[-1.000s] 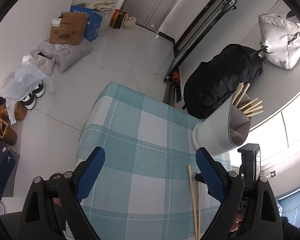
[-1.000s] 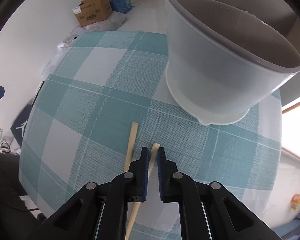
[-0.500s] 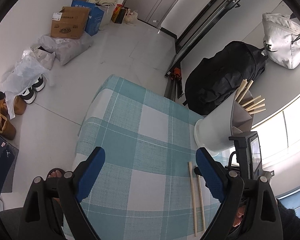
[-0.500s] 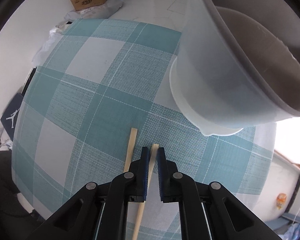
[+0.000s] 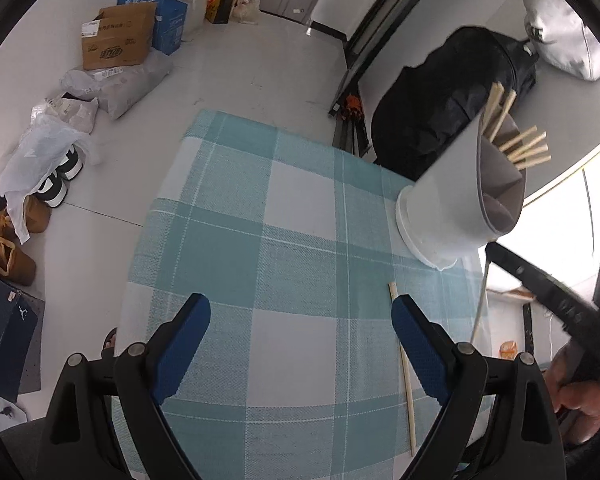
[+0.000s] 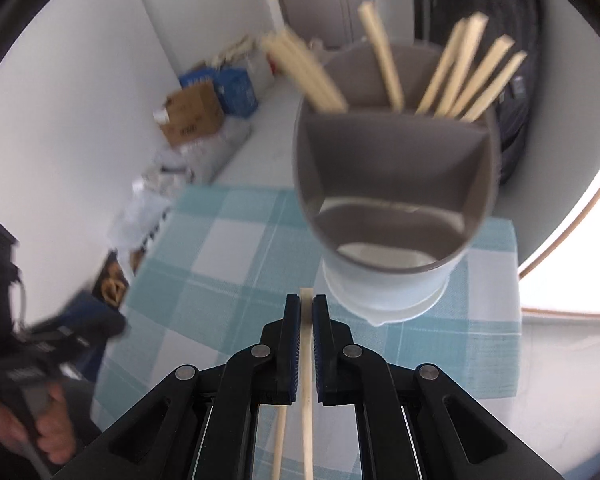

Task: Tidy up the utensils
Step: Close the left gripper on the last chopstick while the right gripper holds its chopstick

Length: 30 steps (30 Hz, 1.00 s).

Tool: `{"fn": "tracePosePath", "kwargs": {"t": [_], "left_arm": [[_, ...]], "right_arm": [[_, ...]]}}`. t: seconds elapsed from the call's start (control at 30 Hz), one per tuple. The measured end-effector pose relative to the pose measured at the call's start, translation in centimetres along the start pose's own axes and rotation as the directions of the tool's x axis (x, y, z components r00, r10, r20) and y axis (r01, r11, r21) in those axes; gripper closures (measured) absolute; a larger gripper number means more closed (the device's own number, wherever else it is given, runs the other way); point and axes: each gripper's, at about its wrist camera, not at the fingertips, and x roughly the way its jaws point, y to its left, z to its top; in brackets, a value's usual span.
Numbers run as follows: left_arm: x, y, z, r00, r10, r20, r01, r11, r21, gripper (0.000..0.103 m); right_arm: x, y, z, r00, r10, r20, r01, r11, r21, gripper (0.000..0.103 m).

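One pale wooden chopstick [image 6: 306, 364] was clamped lengthwise, tip toward the holder. A second chopstick [image 5: 403, 372] lay flat on the checked cloth. The grey-lined white utensil holder [image 6: 392, 216] stood upright, far compartment bristling with chopsticks [image 6: 460, 80].

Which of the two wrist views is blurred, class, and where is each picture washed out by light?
Right wrist view: motion blur smears the wooden chopsticks in the grey-lined white holder; the window at right is blown out. Left wrist view: mostly sharp, the teal checked tablecloth crisp; fisheye bends the edges, with overexposure at right.
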Motion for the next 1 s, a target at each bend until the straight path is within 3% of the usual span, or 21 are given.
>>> {"fn": "tracePosePath", "kwargs": {"t": [0.23,0.37,0.57,0.67,0.73,0.83,0.93,1.0], "left_arm": [[2.9,-4.2,-1.3,0.993,0.073,-0.087,-0.063,0.991,0.121,0.014],[4.0,-6.7,-1.3,0.988,0.088,-0.123,-0.067,0.984,0.168,0.014],[6.0,-9.0,-0.9,0.975,0.172,-0.140,-0.139,0.966,0.218,0.014],[7.1,-9.5,-0.8,0.965,0.211,-0.157,-0.174,0.959,0.221,0.027],[7.9,-9.8,-1.0,0.956,0.239,-0.172,-0.196,0.953,0.232,0.028],[8.5,-10.1,-1.2,0.945,0.282,-0.166,-0.236,0.940,0.248,0.038],[8.6,-10.9,-1.4,0.945,0.295,-0.144,-0.247,0.928,0.279,0.053],[8.6,-11.4,-1.5,0.951,0.285,-0.119,-0.238,0.923,0.304,0.073]], "right_arm": [[-4.3,-2.9,-1.6,0.981,0.059,0.185,-0.078,0.992,0.099,0.098],[-5.1,-4.5,-2.5,0.964,0.040,0.265,-0.080,0.987,0.142,0.098],[-6.1,-5.4,-2.4,0.931,-0.003,0.364,-0.064,0.983,0.172,0.098],[-7.0,-5.7,-2.8,0.911,-0.016,0.412,-0.059,0.984,0.170,0.098],[-7.8,-6.1,-2.9,0.892,-0.029,0.450,-0.058,0.982,0.178,0.098],[-8.6,-6.6,-2.9,0.874,-0.034,0.484,-0.065,0.980,0.187,0.098],[-9.0,-6.9,-2.8,0.867,-0.024,0.498,-0.083,0.978,0.192,0.098],[-9.0,-7.2,-2.8,0.867,-0.024,0.498,-0.087,0.976,0.200,0.098]]}}
